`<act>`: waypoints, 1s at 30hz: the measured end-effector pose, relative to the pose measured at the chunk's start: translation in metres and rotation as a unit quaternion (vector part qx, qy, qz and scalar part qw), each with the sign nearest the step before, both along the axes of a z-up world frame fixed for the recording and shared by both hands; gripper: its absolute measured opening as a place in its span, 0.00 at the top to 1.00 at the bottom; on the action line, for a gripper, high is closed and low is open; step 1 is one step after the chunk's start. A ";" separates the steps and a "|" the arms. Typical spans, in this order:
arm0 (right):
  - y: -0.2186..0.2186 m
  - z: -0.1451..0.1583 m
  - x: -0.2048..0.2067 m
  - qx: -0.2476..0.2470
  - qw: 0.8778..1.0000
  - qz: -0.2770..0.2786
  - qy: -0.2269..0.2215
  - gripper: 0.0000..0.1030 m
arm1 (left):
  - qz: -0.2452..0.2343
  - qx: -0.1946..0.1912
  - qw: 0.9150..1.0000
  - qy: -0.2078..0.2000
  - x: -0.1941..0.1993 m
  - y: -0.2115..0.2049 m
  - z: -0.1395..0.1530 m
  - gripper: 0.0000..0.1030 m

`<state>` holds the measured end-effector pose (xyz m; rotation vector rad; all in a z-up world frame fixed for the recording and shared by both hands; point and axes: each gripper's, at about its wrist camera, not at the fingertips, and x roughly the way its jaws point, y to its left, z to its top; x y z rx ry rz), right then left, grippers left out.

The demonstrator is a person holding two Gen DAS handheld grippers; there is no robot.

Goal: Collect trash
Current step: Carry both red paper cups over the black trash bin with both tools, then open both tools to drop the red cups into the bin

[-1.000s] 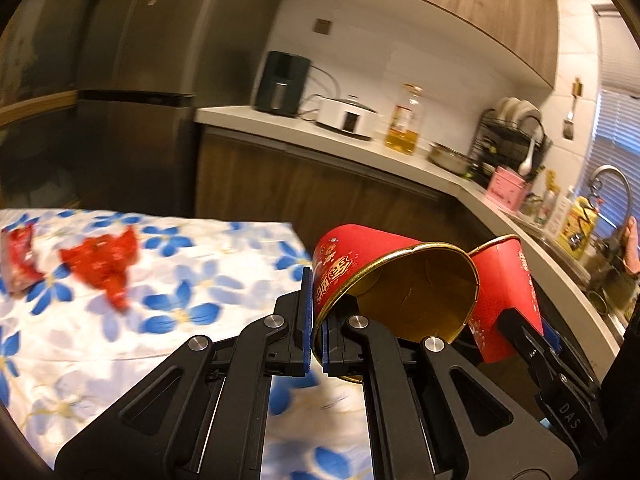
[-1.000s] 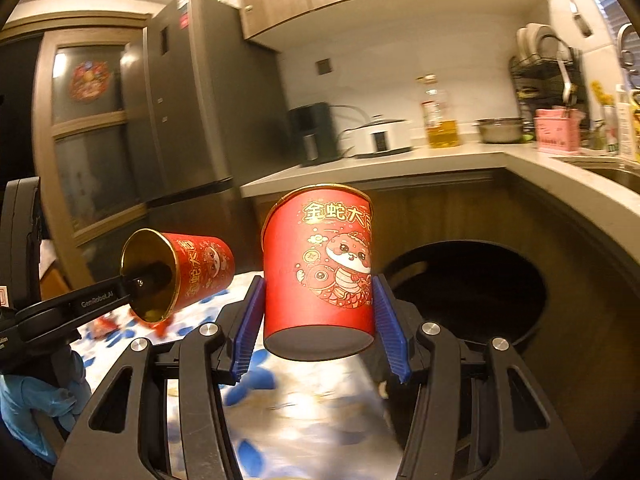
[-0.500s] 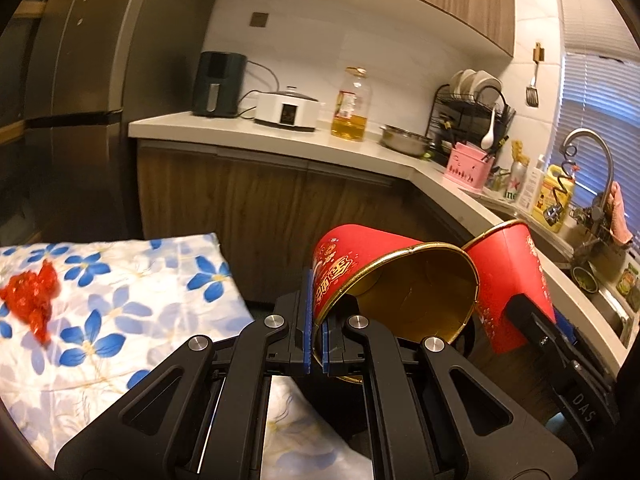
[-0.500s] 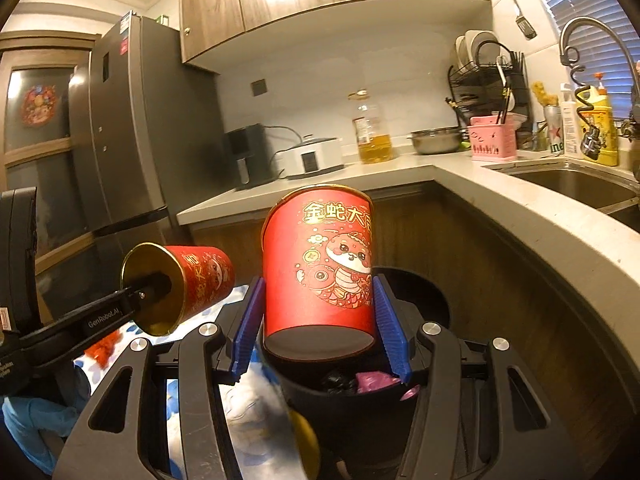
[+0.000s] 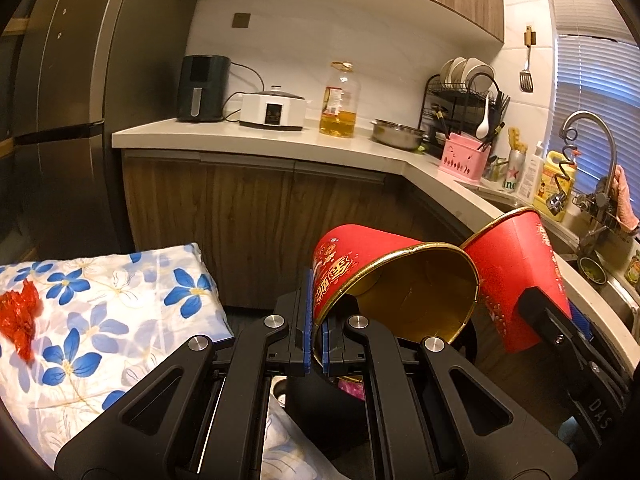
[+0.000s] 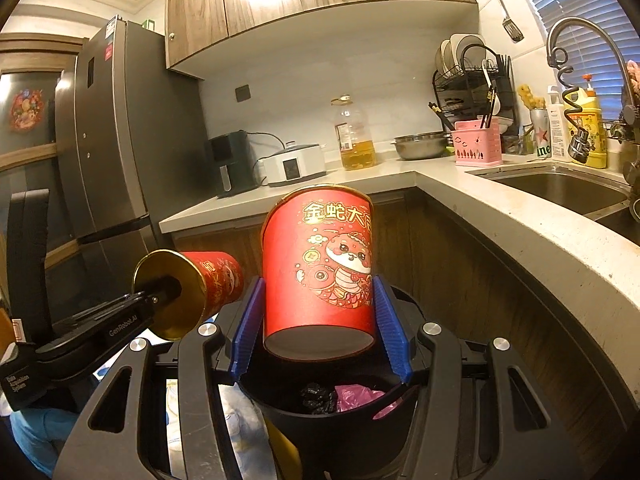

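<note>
Left tool [image 5: 316,330] I have pinched tight on the gold rim of a tipped red cup [image 5: 384,280], mouth facing me. Right tool [image 6: 320,322] clamps a second red cup [image 6: 320,272] upright by its sides, directly over the black bin [image 6: 336,412], which holds black and pink scraps. At nine o'clock, a red wrapper [image 5: 20,316] lies on the flowered cloth [image 5: 120,312].
</note>
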<state>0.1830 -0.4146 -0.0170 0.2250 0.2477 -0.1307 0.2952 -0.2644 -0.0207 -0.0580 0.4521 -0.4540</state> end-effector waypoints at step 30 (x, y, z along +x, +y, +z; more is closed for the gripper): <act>-0.010 -0.013 0.021 0.012 1.000 -0.018 0.006 0.46 | -0.037 0.017 0.999 0.021 0.031 -0.040 -0.030 0.97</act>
